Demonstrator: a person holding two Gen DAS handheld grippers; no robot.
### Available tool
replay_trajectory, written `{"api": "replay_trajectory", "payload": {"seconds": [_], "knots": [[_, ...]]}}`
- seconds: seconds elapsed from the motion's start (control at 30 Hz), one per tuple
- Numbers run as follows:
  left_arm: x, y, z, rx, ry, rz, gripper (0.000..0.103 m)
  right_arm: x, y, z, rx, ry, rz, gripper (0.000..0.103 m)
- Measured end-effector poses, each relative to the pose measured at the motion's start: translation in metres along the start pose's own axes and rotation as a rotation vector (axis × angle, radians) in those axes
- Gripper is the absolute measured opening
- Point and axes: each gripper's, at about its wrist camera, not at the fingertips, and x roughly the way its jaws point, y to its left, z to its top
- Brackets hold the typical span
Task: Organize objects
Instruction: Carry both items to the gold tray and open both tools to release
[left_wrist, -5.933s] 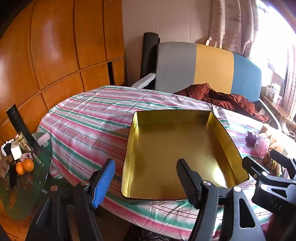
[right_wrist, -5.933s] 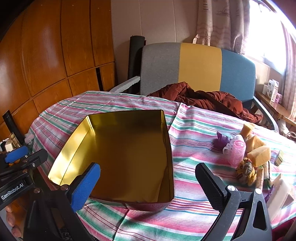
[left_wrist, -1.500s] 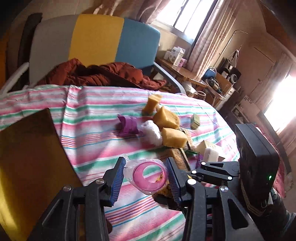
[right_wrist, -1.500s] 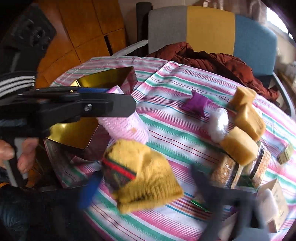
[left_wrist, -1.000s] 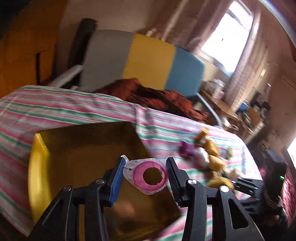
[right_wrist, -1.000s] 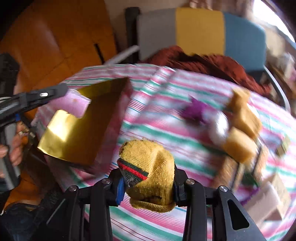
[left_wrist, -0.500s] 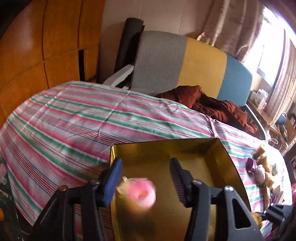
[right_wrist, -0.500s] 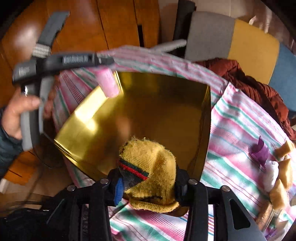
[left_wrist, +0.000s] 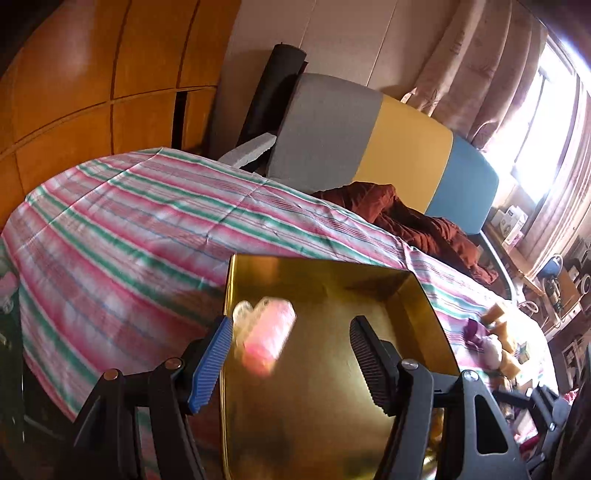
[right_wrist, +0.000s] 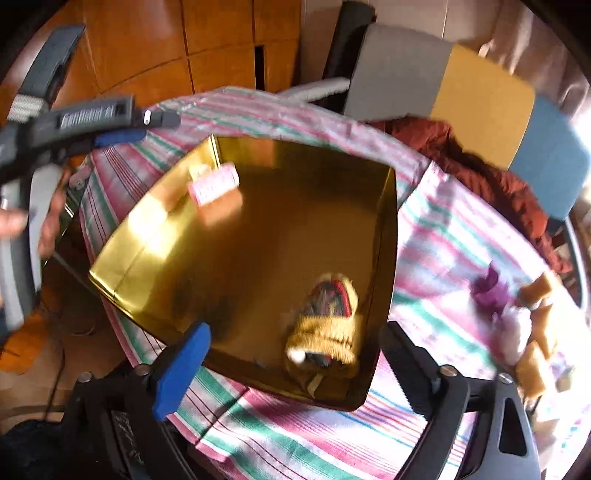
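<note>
A gold metal tray (left_wrist: 229, 295) lies on the striped tablecloth. My left gripper (left_wrist: 290, 356) hangs over its left side, jaws opening, pads touching nothing. Below them a blurred pink roll (left_wrist: 264, 334) is loose in the tray. In the right wrist view that pink roll (right_wrist: 214, 186) lies by the left wall of the tray (right_wrist: 389, 236), under the left gripper (right_wrist: 147, 127). My right gripper (right_wrist: 291, 365) is over the tray's near edge, jaws opening wide and holding nothing. The yellow knit hat (right_wrist: 325, 325) lies blurred in the tray's near right corner.
The striped cloth (left_wrist: 122, 229) covers a round table. Yellow sponges (right_wrist: 532, 365), a purple piece (right_wrist: 491, 291) and a white puff lie on its right side. Behind stands a grey, yellow and blue chair (left_wrist: 369, 140) with a rust jacket (left_wrist: 410, 218). A hand (right_wrist: 48, 221) holds the left gripper.
Both grippers came over the tray and opened. The pink roll dropped out of the left jaws and the yellow hat out of the right jaws, both into the tray.
</note>
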Motion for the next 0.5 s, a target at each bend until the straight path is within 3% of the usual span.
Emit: {"api": "replay_trajectory", "payload": {"seconds": [0.23,0.5], "knots": [[-0.025,0.006,-0.027,-0.045,0.012,0.024,0.068,-0.026,0.021,0.015,0.003,-0.128,-0.091,0.103],[-0.035,0.013,-0.049,-0.062,0.043,0.054,0.068,-0.041,0.037,0.018,0.019,-0.169,-0.110,0.103]]}}
